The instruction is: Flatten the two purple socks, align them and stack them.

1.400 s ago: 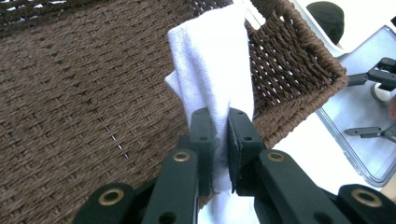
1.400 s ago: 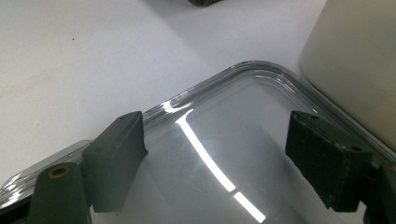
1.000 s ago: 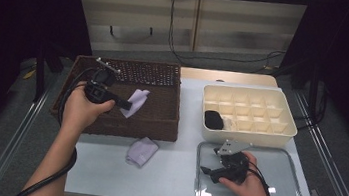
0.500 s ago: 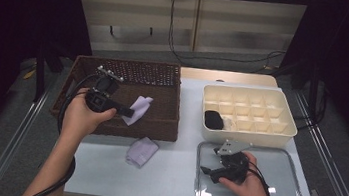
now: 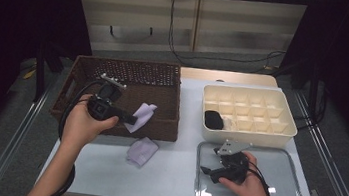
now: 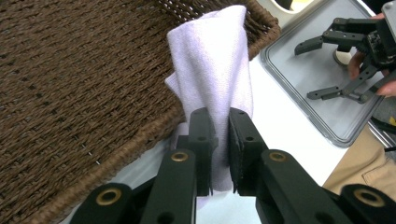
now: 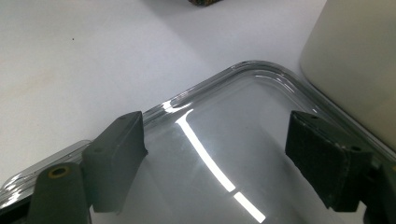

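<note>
My left gripper [image 5: 132, 119] is shut on a pale lilac cloth [image 5: 143, 115] and holds it above the front right corner of the brown wicker basket [image 5: 120, 71]. In the left gripper view the cloth [image 6: 215, 60] stands up from between the pinched jaws of my left gripper [image 6: 219, 122], over the basket's rim [image 6: 140, 140]. A second lilac cloth [image 5: 142, 150] lies folded on the white table just in front of the basket. My right gripper [image 5: 208, 172] rests open over the clear tray [image 5: 282, 192], nothing between its jaws [image 7: 215, 140].
A cream compartment box [image 5: 249, 112] stands behind the tray, with a black item [image 5: 213, 119] in its front left cell. The tray's rim [image 7: 243, 65] lies close to the box wall [image 7: 355, 60]. The right gripper [image 6: 306, 71] shows over the tray [image 6: 299, 112].
My left hand has carried the cloth toward the basket's near edge and a little to the right. The right hand and its gripper have stayed put.
</note>
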`<state>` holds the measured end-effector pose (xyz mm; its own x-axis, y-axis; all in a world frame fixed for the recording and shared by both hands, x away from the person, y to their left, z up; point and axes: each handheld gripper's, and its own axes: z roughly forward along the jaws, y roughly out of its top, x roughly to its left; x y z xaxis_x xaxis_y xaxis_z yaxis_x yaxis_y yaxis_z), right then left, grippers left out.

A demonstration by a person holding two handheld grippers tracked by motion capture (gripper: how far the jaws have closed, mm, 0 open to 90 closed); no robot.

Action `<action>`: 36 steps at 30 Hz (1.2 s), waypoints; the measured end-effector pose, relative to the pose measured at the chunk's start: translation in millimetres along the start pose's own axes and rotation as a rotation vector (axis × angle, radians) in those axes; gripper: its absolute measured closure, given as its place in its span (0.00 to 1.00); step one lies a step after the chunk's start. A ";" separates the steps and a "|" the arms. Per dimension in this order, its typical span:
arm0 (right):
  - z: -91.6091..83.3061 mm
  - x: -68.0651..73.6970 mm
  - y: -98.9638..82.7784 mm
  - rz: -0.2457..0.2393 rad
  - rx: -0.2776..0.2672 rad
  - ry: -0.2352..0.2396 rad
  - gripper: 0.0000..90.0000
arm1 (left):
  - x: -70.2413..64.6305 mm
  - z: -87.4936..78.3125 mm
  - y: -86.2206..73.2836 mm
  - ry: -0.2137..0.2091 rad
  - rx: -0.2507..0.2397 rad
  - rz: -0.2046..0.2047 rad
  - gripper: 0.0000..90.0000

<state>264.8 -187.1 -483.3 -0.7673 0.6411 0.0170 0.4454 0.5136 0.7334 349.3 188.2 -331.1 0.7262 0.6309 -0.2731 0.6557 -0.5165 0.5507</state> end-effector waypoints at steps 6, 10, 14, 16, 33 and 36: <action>0.0 0.1 0.0 0.000 0.000 0.000 0.22 | -5.9 4.9 -4.8 -0.003 0.001 0.010 0.89; 0.0 0.1 -0.1 -0.001 -0.001 -0.001 0.22 | -10.0 9.7 -9.8 -0.016 0.000 0.006 0.89; 0.0 0.1 0.0 0.000 0.000 -0.001 0.22 | -13.8 14.6 -13.5 -0.031 0.009 0.025 0.89; 0.0 0.1 0.0 0.000 0.000 -0.001 0.22 | -17.4 17.4 -14.4 -0.035 0.004 0.016 0.89; 0.0 0.1 0.0 -0.001 -0.001 -0.002 0.22 | -38.0 39.4 -21.2 -0.041 -0.021 0.078 0.70; 0.1 0.1 -0.1 -0.002 -0.001 -0.002 0.22 | -37.0 38.5 -21.0 -0.029 -0.033 0.089 0.59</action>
<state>264.7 -187.0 -483.4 -0.7671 0.6414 0.0143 0.4435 0.5140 0.7343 316.6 153.4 -363.0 0.7870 0.5663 -0.2447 0.5818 -0.5495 0.5996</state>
